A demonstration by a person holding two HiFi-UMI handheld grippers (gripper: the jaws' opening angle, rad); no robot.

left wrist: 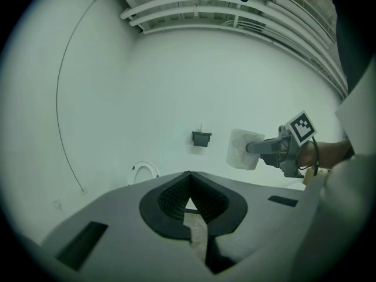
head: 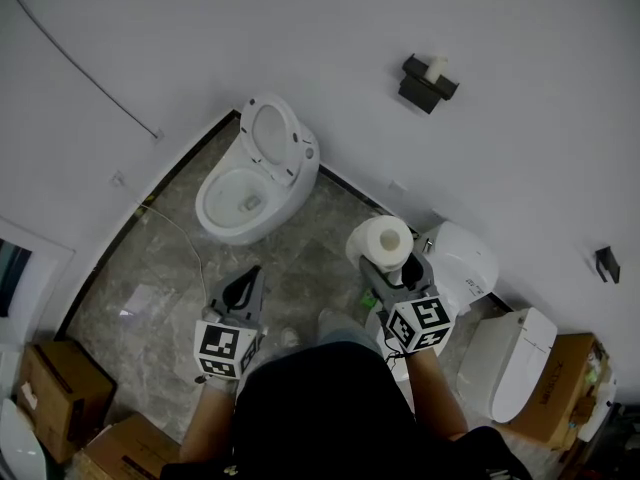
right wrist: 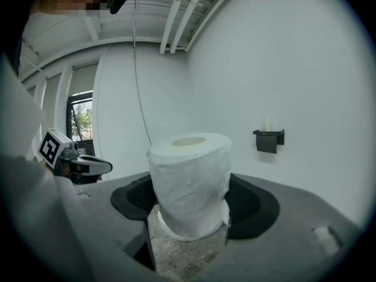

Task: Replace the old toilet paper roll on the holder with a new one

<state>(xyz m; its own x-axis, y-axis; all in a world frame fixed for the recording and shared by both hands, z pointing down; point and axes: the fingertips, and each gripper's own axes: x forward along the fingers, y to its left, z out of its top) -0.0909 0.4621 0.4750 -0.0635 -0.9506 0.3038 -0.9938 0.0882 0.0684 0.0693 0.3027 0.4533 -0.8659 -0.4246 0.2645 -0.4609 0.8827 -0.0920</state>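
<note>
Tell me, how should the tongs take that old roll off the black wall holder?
Probably across its round sides near the top, coming from the room side: the old roll seems to stand upright above the black holder, with the wall close behind. The left tongs are shut and empty.

No legible text (cardboard box (head: 563, 373) print blurred)

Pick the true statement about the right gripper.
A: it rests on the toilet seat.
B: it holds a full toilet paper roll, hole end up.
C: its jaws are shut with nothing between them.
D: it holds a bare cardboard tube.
B: the right gripper has its jaws pressed on the sides of a full white toilet paper roll, whose hole faces up.
</note>
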